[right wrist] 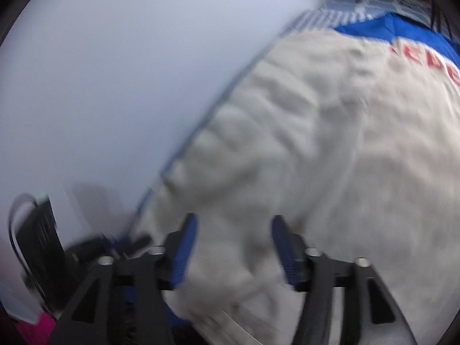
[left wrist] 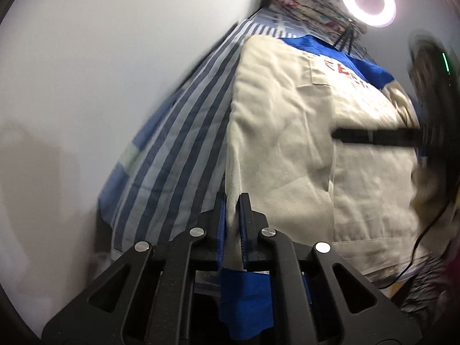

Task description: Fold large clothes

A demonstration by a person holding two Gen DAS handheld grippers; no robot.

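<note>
White table point(left wrist: 86, 86) filled the left half of both views. On it, centre-right of my left cam, lay the big cream jacket point(left wrist: 302, 143), blue at the collar end w/ red lettering near the upper right; same jacket point(right wrist: 330, 143) took up the right side of my right cam, blurred. Under it, running lower left to top centre in the left view, a blue-and-white striped cloth point(left wrist: 178, 143) stuck out along the jacket's left edge. Top centre, a crumpled patterned fabric point(left wrist: 302, 3) sat beyond the collar, w/ a lit ring light point(left wrist: 368, 0) at the upper right. My left gripper point(left wrist: 232, 201), bottom centre, was clenched on the jacket's near edge, cream fabric pinched between the pads and a blue bit hanging below them. My right gripper point(right wrist: 234, 227), bottom centre of its own cam, stood released, jaws apart over the cream fabric, nothing pinched. Its black fingers point(left wrist: 359, 137) also showed at the right of the left view, above the jacket.
</note>
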